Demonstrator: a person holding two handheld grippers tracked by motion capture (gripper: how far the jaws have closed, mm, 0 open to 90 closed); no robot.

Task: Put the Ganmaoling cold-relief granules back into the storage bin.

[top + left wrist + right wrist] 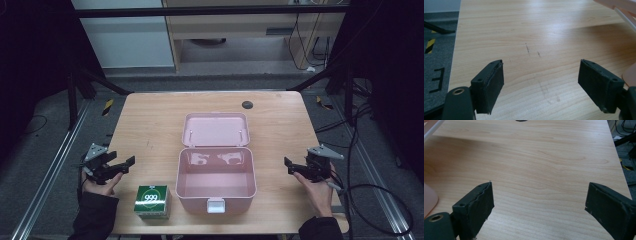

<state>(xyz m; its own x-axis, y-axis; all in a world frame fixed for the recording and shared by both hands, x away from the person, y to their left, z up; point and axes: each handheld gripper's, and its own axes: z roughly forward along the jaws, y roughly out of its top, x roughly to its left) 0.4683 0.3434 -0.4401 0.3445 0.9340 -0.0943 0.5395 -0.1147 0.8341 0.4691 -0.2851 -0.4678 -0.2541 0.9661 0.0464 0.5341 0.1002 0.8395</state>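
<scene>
We hold both grippers with fingers spread wide and empty over the surface, the left gripper nearer the green box at lower left of centre, the right gripper beside the open pink case.

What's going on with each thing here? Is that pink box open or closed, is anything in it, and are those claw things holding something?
Pink box: open, lid laid back flat behind it, inside looks empty.
Green carton: closed, upright on the table, left of the box.
Left gripper: open, holding nothing, jaws wide apart over bare wood.
Right gripper: open, holding nothing.
</scene>
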